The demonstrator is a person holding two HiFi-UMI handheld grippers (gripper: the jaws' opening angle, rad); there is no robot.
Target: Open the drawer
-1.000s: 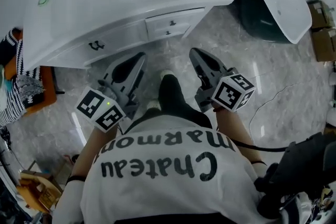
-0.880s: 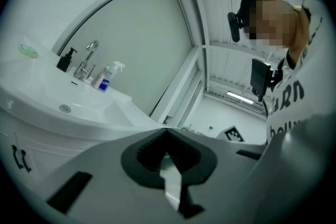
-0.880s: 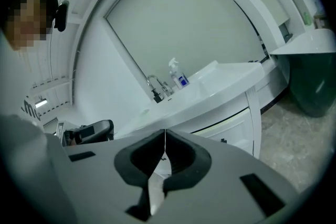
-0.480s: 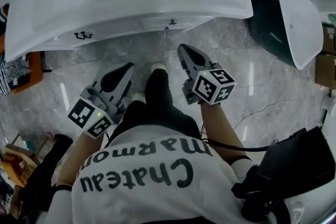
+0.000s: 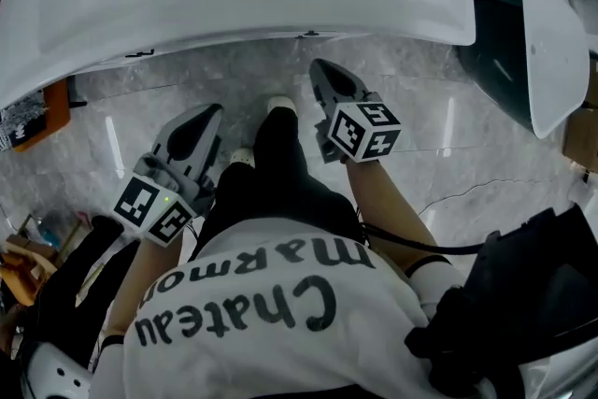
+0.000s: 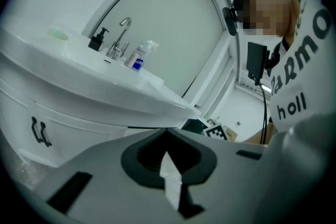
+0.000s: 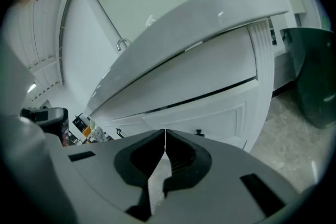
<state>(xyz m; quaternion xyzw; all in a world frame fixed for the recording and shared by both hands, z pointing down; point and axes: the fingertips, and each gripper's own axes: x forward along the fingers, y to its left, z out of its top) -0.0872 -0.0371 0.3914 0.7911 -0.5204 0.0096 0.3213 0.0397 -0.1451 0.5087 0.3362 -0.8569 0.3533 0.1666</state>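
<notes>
Approach stage. The drawer [image 7: 212,113] is fully shut, its front flush in the white vanity cabinet [image 7: 231,73] under the overhanging basin [image 5: 280,14], and its small dark knob [image 7: 199,134] is untouched. The right tongs [image 7: 165,132] are closed and empty; the knob shows just beside their tips, without contact. The left tongs [image 6: 167,131], likewise closed on nothing, face the cabinet door [image 6: 58,128] farther left. Both hang low over the marble floor [image 5: 439,135]. Judged remaining: open the tongs, grip the knob, pull the drawer out.
</notes>
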